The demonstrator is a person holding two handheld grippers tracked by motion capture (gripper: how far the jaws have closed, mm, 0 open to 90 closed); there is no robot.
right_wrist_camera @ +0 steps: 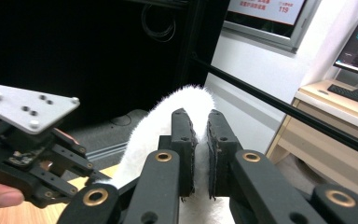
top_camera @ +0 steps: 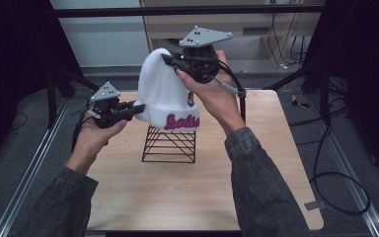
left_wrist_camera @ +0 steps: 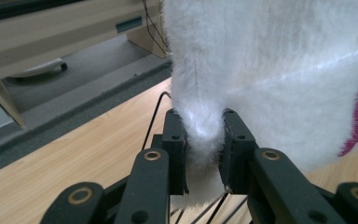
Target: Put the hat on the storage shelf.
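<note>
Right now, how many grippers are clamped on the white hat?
2: the left gripper pinches the white hat's cuff at its left edge; the right gripper pinches its top.

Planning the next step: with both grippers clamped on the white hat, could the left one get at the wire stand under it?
Probably not yet. The left gripper is shut on the white hat brim; the wire stand sits close below, but it must let go first.

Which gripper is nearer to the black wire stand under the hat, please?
Left. The left gripper pinches the white hat's cuff just above the wire stand; the right gripper grips the hat's crown, higher up.
</note>
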